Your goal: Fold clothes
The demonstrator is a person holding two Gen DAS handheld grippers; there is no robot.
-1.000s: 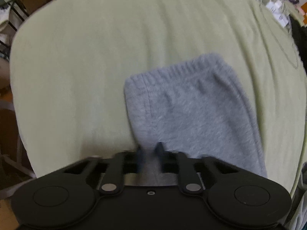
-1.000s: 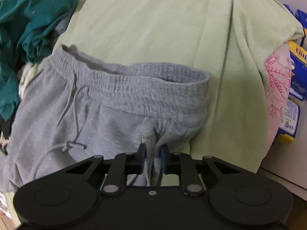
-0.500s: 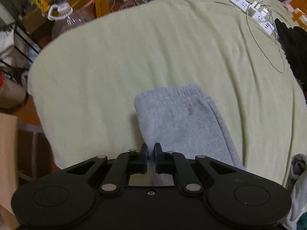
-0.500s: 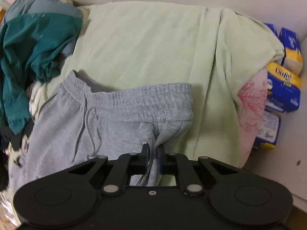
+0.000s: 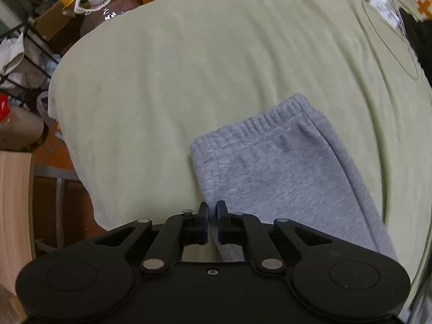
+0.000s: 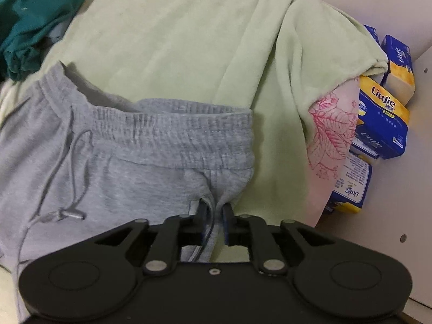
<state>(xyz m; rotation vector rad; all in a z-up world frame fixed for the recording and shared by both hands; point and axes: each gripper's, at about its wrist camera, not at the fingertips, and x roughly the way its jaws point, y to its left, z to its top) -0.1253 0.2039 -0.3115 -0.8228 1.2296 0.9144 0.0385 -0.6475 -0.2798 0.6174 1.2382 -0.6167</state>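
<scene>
Grey sweatpants lie on a pale green blanket [image 5: 189, 67]. In the left wrist view one leg [image 5: 283, 178] ends in a ribbed cuff [image 5: 259, 127]. My left gripper [image 5: 212, 208] points down at that leg's left edge and is shut on the fabric. In the right wrist view the elastic waistband [image 6: 172, 135] runs across the middle, with a drawstring [image 6: 70, 210] to the left. My right gripper [image 6: 213, 210] holds bunched grey cloth just below the waistband's right end; its jaws are opening slightly with the cloth still pinched between them.
Teal clothes [image 6: 29, 21] are heaped at the blanket's far left. Blue and yellow tissue packs [image 6: 383, 124] and a pink floral cloth [image 6: 332, 135] sit by the wall on the right. A power strip [image 5: 378, 2] and black garment [image 5: 421, 40] lie top right; a cluttered floor [image 5: 54, 27] lies beyond the blanket's left edge.
Both views rose away from the bed half a second ago and have dropped closer again. The pant leg and waistband look larger. The right jaws stand a little wider apart.
</scene>
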